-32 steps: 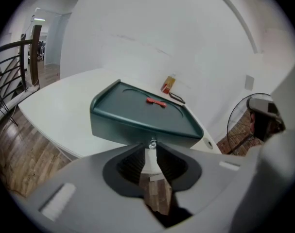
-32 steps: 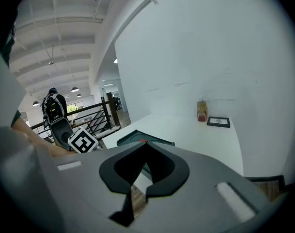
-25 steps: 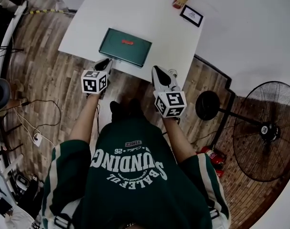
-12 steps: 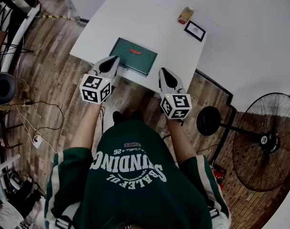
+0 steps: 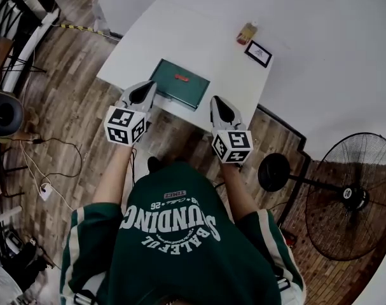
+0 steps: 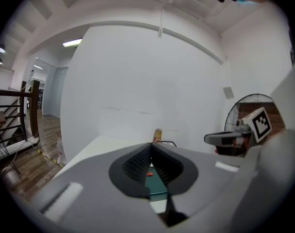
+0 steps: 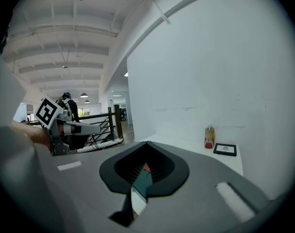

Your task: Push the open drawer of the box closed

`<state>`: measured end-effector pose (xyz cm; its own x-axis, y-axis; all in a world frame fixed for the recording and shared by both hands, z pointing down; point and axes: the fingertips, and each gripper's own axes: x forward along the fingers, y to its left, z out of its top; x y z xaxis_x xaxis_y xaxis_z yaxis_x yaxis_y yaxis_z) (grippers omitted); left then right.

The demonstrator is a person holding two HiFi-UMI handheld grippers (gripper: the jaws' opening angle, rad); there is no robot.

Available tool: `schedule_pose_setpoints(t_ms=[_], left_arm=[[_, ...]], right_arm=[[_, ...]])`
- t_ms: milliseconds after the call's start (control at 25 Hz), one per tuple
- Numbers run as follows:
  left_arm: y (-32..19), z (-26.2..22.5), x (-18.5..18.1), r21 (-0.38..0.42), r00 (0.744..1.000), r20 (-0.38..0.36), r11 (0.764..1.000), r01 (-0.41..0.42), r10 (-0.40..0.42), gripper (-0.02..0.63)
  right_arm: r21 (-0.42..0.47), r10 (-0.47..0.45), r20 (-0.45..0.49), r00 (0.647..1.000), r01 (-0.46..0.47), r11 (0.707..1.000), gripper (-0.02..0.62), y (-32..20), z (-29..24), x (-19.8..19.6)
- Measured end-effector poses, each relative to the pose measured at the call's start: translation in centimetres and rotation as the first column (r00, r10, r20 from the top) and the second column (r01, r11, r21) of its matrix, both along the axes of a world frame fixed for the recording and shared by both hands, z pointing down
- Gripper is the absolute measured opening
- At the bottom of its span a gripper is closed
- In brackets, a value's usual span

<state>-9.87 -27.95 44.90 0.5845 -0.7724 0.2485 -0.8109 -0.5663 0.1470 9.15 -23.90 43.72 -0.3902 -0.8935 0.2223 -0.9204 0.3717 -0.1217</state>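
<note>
box (image 5: 180, 83) sits at near edge of surface (image 5: 212, 37), long axis crosswise, just ahead and between both tools. left tool (image 5: 144, 89) closed, empty, nearer the box's corner. right tool (image 5: 216, 101) also closed, empty.

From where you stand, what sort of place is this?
Probably an indoor workroom or studio, though I can't be sure: a plain white table against a bare wall, and a big standing fan on a wood floor.

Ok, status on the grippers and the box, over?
Left gripper shut, empty, tip beside green box. Right gripper shut, empty, off the box. Bottle and framed card far back, nothing blocking.
</note>
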Motion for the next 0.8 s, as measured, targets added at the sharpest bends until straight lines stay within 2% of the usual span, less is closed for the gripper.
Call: schedule_pose_setpoints(t_ms=[800], left_arm=[[0.29, 0.81, -0.42, -0.018, 1.000, -0.004, 1.000, 0.015, -0.015, 0.052]], right_arm=[[-0.008, -0.013, 0.005, 1.000, 0.013, 1.000, 0.002, -0.32, 0.24, -0.91]])
